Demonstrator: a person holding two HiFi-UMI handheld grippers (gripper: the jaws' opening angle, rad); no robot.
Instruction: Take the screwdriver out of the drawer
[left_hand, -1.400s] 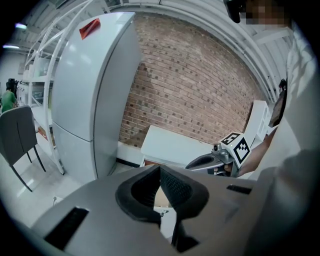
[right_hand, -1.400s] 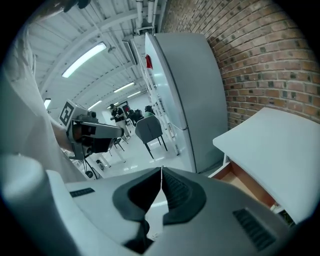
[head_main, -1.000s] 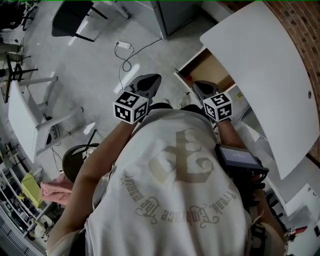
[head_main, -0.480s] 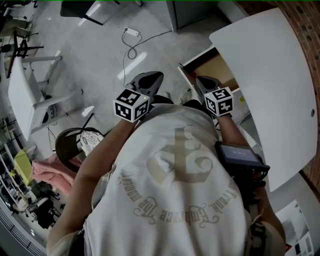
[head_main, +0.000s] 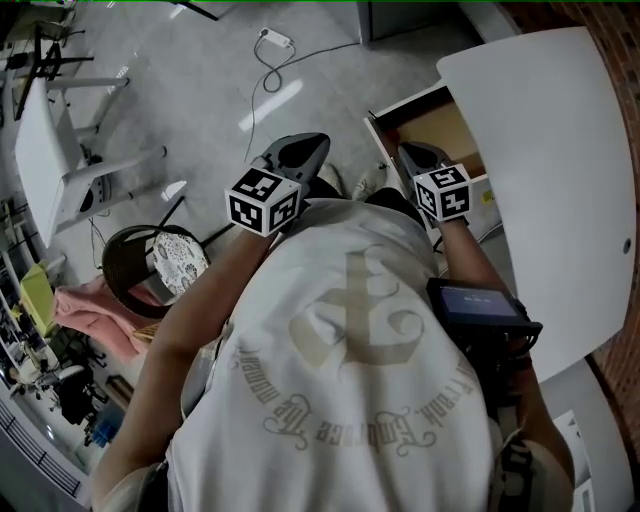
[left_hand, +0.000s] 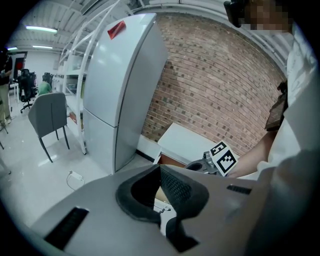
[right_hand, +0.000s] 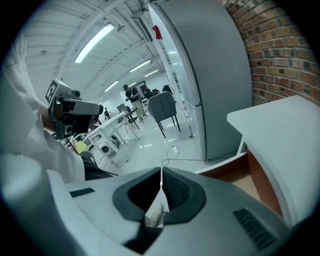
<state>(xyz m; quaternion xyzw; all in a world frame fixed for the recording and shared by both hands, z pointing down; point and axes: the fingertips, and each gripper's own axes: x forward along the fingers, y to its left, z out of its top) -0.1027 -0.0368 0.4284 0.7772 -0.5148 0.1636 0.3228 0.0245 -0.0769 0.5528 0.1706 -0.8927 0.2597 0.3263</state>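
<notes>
1. Far left of the head view: white table (head_main: 40, 130). A pink cloth (head_main: 85, 308) lies below it, at the left edge.
2. Right of the cloth: dark round bin (head_main: 112, 272) on the floor. A pale patterned disc (head_main: 180, 262) sits at its right side. Anything else inside is too dark to read.
3. Centre left: left gripper (head_main: 305, 146), over bare floor and well left of the drawer. In the left gripper view, the left gripper (left_hand: 160, 168) has its jaws closed tip to tip with nothing between them.
4. Top centre: a white cable (head_main: 262, 75) trails across the floor.
5. Centre right: right gripper (head_main: 410, 152), with its tips overlapping the drawer's lower left edge. Contact cannot be told. In the right gripper view, the right gripper (right_hand: 161, 172) has its jaws closed to a thin slit and holds nothing. A pale shoe (right_hand: 154, 214) shows through the gap beneath.
6. Upper right: drawer (head_main: 450, 120) stands open under the white desk top (head_main: 560, 150). The part in view shows only a brown floor. The rest is covered by the desk top and the right gripper.
7. Screwdriver: not made out in any view, so its place relative to the jaws cannot be told.
</notes>
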